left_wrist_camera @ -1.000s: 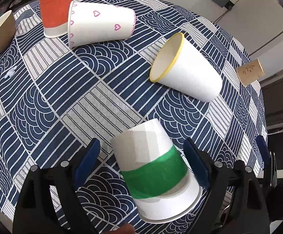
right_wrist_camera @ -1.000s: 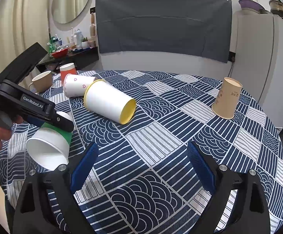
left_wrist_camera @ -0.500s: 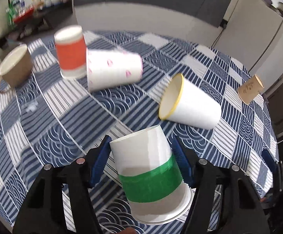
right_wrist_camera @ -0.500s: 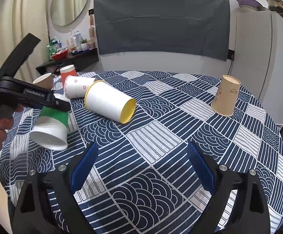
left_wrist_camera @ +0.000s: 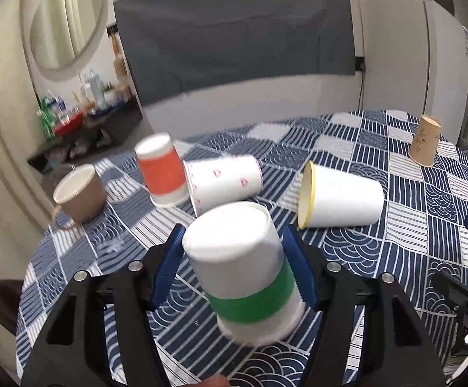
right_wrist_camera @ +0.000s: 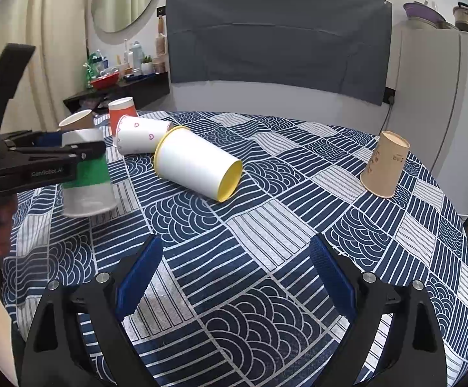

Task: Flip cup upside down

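My left gripper (left_wrist_camera: 234, 258) is shut on a white paper cup with a green band (left_wrist_camera: 250, 274). The cup is base up and mouth down, slightly tilted, at or just above the tablecloth. It also shows in the right wrist view (right_wrist_camera: 87, 177), held by the left gripper (right_wrist_camera: 69, 148) at the table's left. My right gripper (right_wrist_camera: 234, 274) is open and empty, low over the near middle of the table.
On the blue patterned tablecloth (right_wrist_camera: 266, 242) lie a yellow-rimmed white cup (right_wrist_camera: 198, 166) and a heart-print cup (right_wrist_camera: 140, 133), both on their sides. An orange cup (left_wrist_camera: 163, 171) and a tan cup (right_wrist_camera: 385, 167) stand upside down. A brown mug (left_wrist_camera: 79, 193) stands at the left edge.
The left gripper closed on the green-band cup, lifted it off its side and rotated it until its base points up. The right gripper stayed still.
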